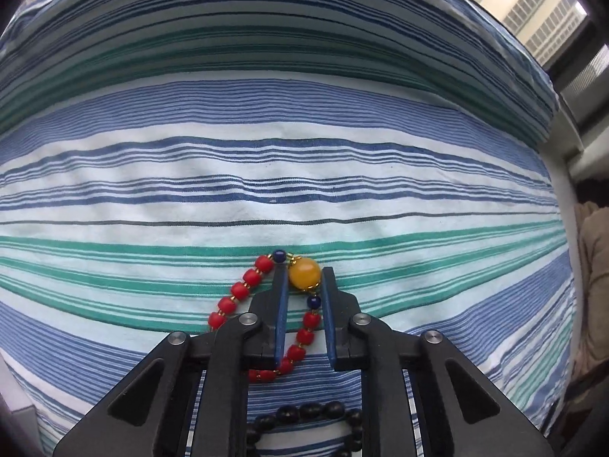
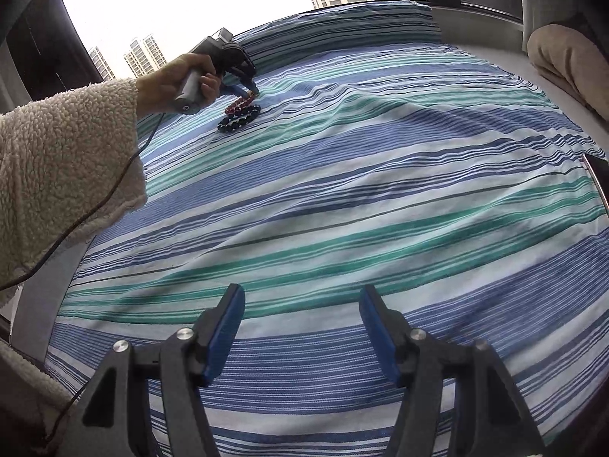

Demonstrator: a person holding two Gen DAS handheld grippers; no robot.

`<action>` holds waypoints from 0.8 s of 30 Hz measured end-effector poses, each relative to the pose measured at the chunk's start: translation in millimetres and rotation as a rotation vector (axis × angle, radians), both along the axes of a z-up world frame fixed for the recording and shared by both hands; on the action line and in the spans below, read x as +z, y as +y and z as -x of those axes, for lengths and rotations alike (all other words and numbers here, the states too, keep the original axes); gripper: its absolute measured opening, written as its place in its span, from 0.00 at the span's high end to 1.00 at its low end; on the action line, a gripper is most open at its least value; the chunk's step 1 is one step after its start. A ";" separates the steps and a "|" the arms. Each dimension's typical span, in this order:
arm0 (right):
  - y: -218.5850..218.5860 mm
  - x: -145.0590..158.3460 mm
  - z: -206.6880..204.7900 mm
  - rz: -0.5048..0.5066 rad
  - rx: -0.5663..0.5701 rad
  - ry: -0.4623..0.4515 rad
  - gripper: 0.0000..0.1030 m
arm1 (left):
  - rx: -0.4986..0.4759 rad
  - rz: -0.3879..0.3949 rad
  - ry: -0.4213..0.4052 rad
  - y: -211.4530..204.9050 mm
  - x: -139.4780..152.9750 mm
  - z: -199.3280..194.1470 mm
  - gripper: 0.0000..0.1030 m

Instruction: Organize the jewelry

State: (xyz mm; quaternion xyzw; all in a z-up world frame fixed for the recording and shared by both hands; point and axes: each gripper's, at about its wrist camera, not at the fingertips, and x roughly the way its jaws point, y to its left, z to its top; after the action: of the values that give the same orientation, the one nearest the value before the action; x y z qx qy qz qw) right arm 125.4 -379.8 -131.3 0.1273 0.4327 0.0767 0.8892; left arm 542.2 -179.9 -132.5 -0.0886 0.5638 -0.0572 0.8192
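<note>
Between left tongs (image 1: 303,280), on striped bed sheet (image 1: 304,175): amber bead (image 1: 303,273) of red bracelet (image 1: 243,289), clamped. Light, floppy, slippery; best gripped at that big bead. Behind tongs, black bracelet (image 1: 304,411). Right tongs (image 2: 302,297) apart, empty.

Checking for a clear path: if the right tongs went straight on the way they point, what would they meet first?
Probably only the striped cloth; nothing lies between the open right tongs and it, though depth is unclear.
</note>
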 end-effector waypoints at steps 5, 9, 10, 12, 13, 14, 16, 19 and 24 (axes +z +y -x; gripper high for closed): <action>-0.7 0.6 3.0 0.006 -0.015 -0.001 0.38 | 0.013 0.089 -0.080 27.4 30.4 37.3 0.86; 3.5 6.7 5.9 0.009 -0.012 -0.017 0.38 | -0.019 0.141 -0.168 59.6 74.4 91.1 0.86; 5.2 9.7 7.7 0.012 -0.011 -0.024 0.38 | -0.029 0.158 -0.188 69.5 85.9 106.5 0.86; 8.7 15.6 9.5 0.018 -0.007 -0.037 0.38 | -0.052 0.177 -0.217 89.6 107.6 137.3 0.86; 10.5 19.1 10.9 0.020 -0.004 -0.047 0.38 | -0.065 0.181 -0.228 100.7 118.0 153.0 0.86; 12.4 22.1 12.2 0.023 -0.001 -0.056 0.38 | -0.077 0.180 -0.237 113.3 127.7 170.3 0.86; 17.0 26.8 15.0 0.031 0.007 -0.071 0.38 | -0.099 0.150 -0.241 141.2 142.8 202.3 0.86; 23.1 27.2 15.3 0.032 0.020 -0.076 0.38 | -0.128 0.069 -0.202 177.5 155.1 255.5 0.86; 35.9 26.7 16.6 0.033 0.049 -0.069 0.38 | -0.189 -0.110 -0.078 190.7 126.8 302.8 0.86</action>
State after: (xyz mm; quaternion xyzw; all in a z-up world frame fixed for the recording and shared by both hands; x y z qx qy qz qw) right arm 108.8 -343.9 -104.7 0.0991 0.4060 0.0956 0.9034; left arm 239.5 10.7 -5.7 0.0123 0.5395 -0.1068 0.8351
